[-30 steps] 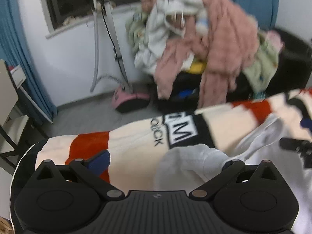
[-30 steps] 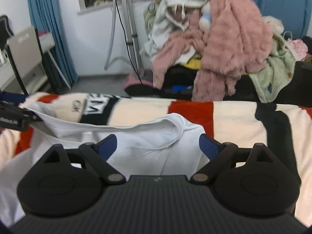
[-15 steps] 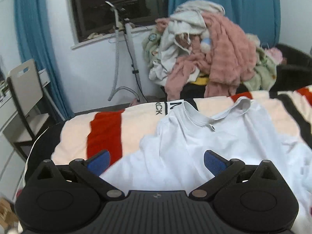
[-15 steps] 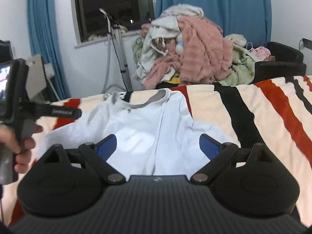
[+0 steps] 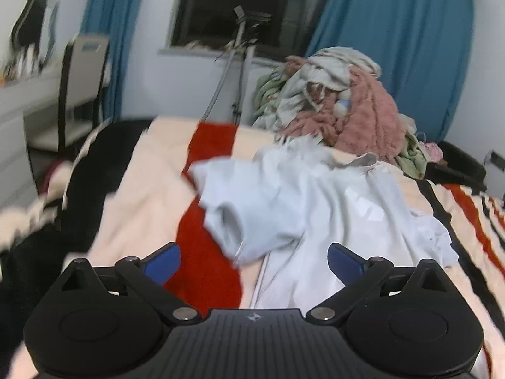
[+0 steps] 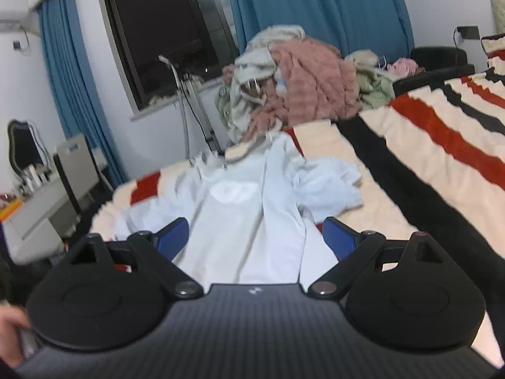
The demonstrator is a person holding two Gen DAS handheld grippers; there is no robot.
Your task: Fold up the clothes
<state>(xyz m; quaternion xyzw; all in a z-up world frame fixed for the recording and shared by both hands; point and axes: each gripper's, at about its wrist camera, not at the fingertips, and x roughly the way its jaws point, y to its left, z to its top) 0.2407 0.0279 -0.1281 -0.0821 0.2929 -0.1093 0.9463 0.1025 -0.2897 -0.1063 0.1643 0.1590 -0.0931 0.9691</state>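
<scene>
- Left wrist view: the left hand-held gripper (image 5: pixel 254 260) has its jaws spread wide and holds nothing; its blue fingertips (image 5: pixel 162 260) are clear of the cloth.
- Between and beyond those tips, a white shirt (image 5: pixel 331 202) lies rumpled on the bed (image 5: pixel 151 183). One sleeve (image 5: pixel 233 208) is bunched toward the bed's left side, its cuff gaping toward the camera. The collar (image 5: pixel 363 159) lies near the bed's far edge.
- The bed wears a fleece blanket (image 5: pixel 205 268) striped in cream, red and black.
- Past the far edge stands a heap of clothes (image 5: pixel 341 104), pink and pale green among them. Behind are blue curtains (image 5: pixel 394 31), a dark window (image 5: pixel 240 6), a chair (image 5: pixel 82 72) on the left and a metal stand (image 5: pixel 240 63).
- Right wrist view: the right hand-held gripper (image 6: pixel 255 235) is also wide open and empty, with the shirt (image 6: pixel 246 221) running lengthwise between its tips.
- The shirt's collar (image 6: pixel 249 150) points to the bed's far edge; a sleeve (image 6: pixel 328 186) is crumpled on the right.
- The striped blanket (image 6: pixel 442 145) extends rightward. The clothes heap (image 6: pixel 300 79) stands beyond the bed, under the curtains (image 6: pixel 315 3) and window (image 6: pixel 170 25).
- A hand (image 6: pixel 11 331) shows at the lower left corner of this view.
</scene>
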